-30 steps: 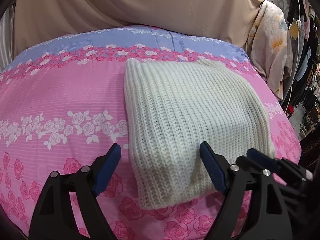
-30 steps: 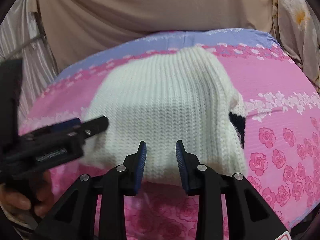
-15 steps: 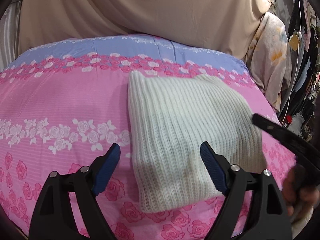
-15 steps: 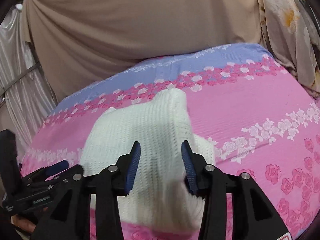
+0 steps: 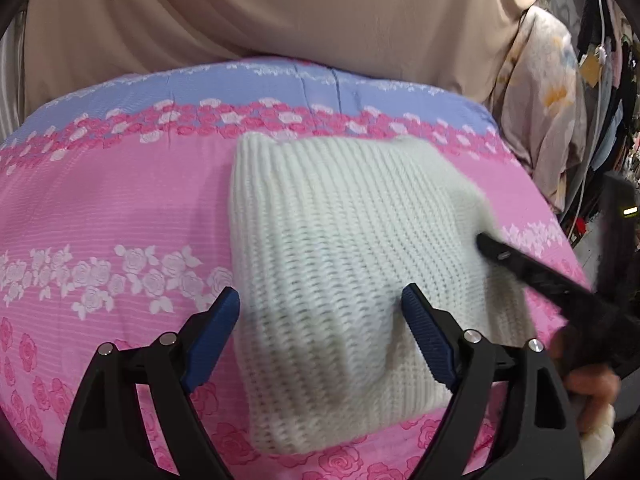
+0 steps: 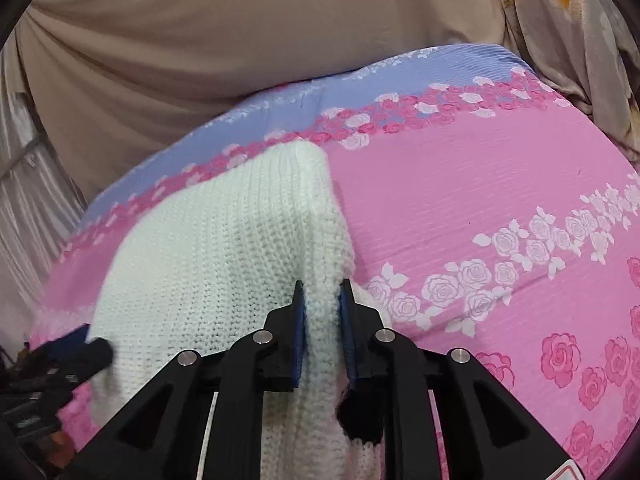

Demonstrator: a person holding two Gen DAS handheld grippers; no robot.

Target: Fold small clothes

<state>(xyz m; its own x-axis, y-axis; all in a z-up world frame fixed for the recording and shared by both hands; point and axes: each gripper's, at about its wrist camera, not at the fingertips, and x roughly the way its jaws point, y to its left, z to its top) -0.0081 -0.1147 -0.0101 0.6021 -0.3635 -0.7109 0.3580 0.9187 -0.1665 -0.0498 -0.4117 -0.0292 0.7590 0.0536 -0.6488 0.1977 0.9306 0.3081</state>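
A folded white knit garment (image 5: 344, 264) lies on the pink rose-print bedspread (image 5: 112, 216). My left gripper (image 5: 320, 294) hovers open over the garment's near edge, its blue pads on either side of the knit without touching it. My right gripper (image 6: 322, 284) is closing its jaws, and its pads pinch a raised ridge of the garment (image 6: 224, 264) at its right edge. A black patch (image 6: 356, 420) shows on the knit under the right finger. In the left wrist view the right gripper (image 5: 486, 246) comes in from the right, held by a hand (image 5: 592, 392).
A beige curtain (image 5: 280, 12) hangs behind the bed. Floral fabric (image 5: 540, 92) and hanging clothes (image 5: 616, 92) crowd the right side. Pale pleated drapes (image 6: 24, 208) stand at the left. The left gripper (image 6: 92, 350) shows low at the left of the right wrist view.
My right gripper slid to the garment's right edge, opened a little, then closed on a ridge of the knit. The left gripper stayed open over the near edge.
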